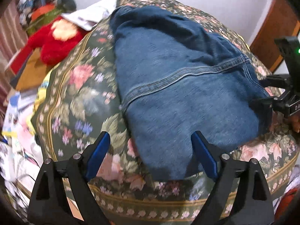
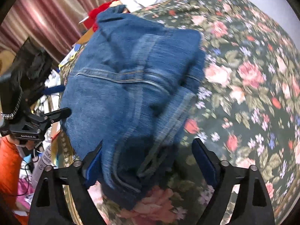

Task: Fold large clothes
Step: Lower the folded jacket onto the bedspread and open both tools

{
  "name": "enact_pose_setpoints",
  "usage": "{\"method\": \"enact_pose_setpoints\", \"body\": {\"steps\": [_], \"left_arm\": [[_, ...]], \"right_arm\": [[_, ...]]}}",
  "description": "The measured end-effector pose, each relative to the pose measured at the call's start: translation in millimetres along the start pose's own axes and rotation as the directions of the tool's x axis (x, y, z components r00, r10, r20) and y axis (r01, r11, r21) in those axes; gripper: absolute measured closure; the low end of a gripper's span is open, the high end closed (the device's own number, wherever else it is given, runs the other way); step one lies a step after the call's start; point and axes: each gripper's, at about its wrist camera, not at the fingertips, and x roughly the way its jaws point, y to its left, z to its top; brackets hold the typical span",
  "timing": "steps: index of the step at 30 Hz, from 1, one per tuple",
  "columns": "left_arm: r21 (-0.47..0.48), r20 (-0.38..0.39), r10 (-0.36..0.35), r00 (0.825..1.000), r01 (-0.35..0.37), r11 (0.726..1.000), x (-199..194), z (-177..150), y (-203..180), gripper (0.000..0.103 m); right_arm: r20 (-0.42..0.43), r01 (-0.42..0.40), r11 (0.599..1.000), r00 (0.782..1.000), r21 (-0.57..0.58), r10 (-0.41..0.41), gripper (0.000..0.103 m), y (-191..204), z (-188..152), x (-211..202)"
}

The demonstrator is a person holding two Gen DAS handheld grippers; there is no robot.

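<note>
A pair of blue jeans (image 1: 178,86) lies folded in a thick bundle on a floral bedspread (image 1: 78,86). My left gripper (image 1: 151,150) is open, its blue-padded fingers wide apart over the near edge of the jeans. The right gripper (image 1: 266,101) shows at the far right of the left wrist view, at the jeans' side edge. In the right wrist view the jeans (image 2: 127,86) fill the middle, and my right gripper (image 2: 148,155) is open with the denim edge between its fingers. The left gripper (image 2: 56,101) shows at the left side there.
A red plush toy (image 1: 54,41), white cloth (image 1: 90,15) and piled items lie beyond the bed at the left. Papers and clutter (image 1: 16,116) lie low left. A pink curtain (image 2: 46,15) hangs behind. A wooden bed frame (image 1: 271,30) is at right.
</note>
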Motion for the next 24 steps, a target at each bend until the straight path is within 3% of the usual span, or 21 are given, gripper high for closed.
{"method": "enact_pose_setpoints", "body": {"steps": [3, 8, 12, 15, 20, 24], "left_arm": [[-0.030, 0.001, -0.008, 1.000, 0.008, 1.000, -5, -3, 3, 0.012], [0.014, 0.037, 0.086, 0.996, -0.087, 0.996, -22, 7, -8, 0.013], [-0.045, 0.122, 0.083, 0.989, -0.078, 0.996, -43, 38, -2, 0.013], [-0.074, 0.177, 0.124, 0.976, -0.112, 0.991, -45, 68, 3, 0.013], [-0.117, 0.191, 0.151, 0.970, -0.130, 0.985, -20, 117, 19, 0.013], [-0.147, 0.153, 0.134, 0.979, -0.111, 0.983, 15, 147, 29, 0.013]], "right_arm": [[0.010, -0.004, 1.000, 1.000, -0.008, 0.004, 0.013, -4, -7, -8], [0.049, 0.042, 0.998, 0.998, -0.042, -0.040, 0.013, 2, -10, -32], [0.134, 0.098, 0.993, 0.987, -0.060, -0.089, 0.013, 7, -1, -58], [0.209, 0.082, 0.996, 0.975, -0.018, -0.077, 0.013, 5, 20, -73], [0.277, 0.067, 0.997, 0.958, 0.048, -0.078, 0.013, 1, 60, -72], [0.235, 0.058, 0.996, 0.969, 0.073, -0.074, 0.013, -5, 86, -40]]}}
